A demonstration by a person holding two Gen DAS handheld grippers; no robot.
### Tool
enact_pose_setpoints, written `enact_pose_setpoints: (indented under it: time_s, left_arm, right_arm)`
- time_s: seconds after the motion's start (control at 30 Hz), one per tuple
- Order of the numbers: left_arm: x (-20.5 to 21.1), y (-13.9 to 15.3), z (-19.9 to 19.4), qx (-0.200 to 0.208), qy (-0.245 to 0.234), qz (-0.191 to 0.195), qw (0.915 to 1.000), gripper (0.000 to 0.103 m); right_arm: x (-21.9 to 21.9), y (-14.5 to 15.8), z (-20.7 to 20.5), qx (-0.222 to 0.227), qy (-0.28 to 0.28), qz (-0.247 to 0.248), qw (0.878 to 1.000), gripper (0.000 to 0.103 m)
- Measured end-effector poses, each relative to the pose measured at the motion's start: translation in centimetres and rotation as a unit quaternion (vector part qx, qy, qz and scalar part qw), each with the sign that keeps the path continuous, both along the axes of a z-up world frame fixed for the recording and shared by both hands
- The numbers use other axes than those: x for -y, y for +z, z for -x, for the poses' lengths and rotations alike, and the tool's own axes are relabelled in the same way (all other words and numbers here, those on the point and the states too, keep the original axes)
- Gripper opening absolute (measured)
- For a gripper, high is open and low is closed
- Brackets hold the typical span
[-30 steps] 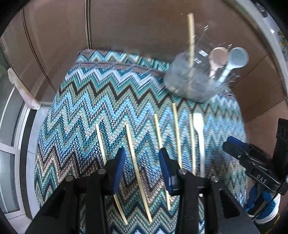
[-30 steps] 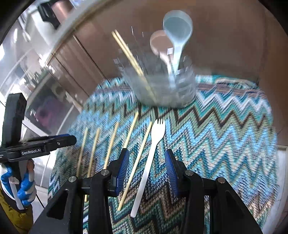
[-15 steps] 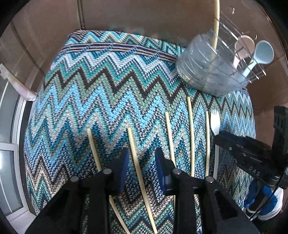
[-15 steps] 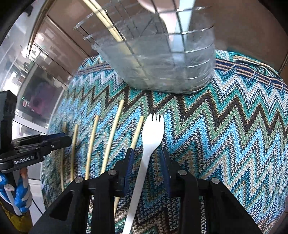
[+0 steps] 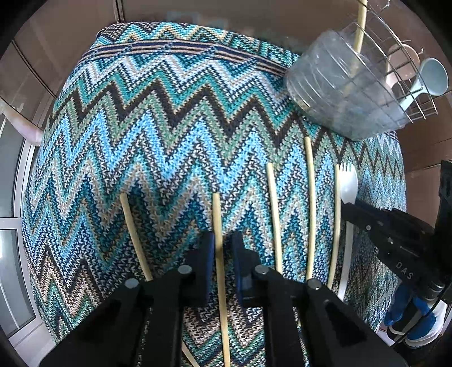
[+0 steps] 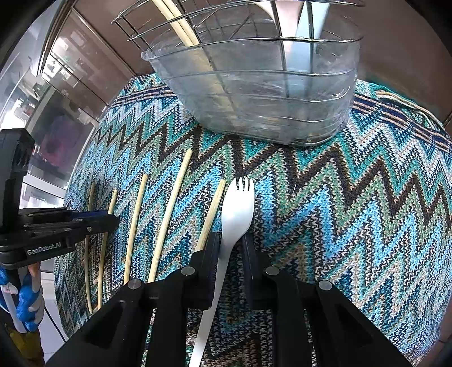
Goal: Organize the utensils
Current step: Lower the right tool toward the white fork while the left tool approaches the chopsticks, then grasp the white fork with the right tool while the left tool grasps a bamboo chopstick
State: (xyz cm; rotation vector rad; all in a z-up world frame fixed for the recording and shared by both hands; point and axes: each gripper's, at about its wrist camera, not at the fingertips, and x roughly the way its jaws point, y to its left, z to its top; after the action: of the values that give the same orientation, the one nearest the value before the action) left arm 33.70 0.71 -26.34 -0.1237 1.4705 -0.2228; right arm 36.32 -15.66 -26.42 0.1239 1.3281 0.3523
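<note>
Several pale chopsticks and a white plastic spork (image 6: 236, 210) lie side by side on a zigzag knitted cloth (image 5: 158, 127). My left gripper (image 5: 219, 240) straddles one chopstick (image 5: 217, 225); its jaws stand close on either side, nearly shut. My right gripper (image 6: 230, 240) straddles the spork's neck, jaws narrow around it. The spork also shows in the left wrist view (image 5: 347, 180). A clear wire-framed utensil holder (image 6: 254, 93) behind holds chopsticks (image 6: 180, 25) and spoons (image 5: 429, 82).
The cloth covers a small table with brown wall panels (image 5: 70, 31) behind. The holder (image 5: 353, 93) stands at the far right corner. The right gripper's body (image 5: 395, 240) is at the right in the left view; the left gripper's body (image 6: 42, 234) is at the left in the right view.
Both grippers have come down and forward to the cloth and narrowed their jaws, the left around a chopstick, the right around the spork.
</note>
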Motion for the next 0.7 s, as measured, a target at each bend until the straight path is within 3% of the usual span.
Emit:
enact_pose_setpoints:
  time_s: [0.33,0.7]
  left_arm:
    - [-0.3,0.1,0.1,0.006,0.018,0.011,0.9998,0.005]
    - [-1.4,3.2,2.5,0.05,0.029,0.021,0.9981,0.005]
  right_arm:
    - [1.1,0.5,1.5,0.012,-0.003,-0.01,1.0,0.004]
    - [2.8,3.5,4.9,0.061,-0.002,-0.031,0.998,0.004]
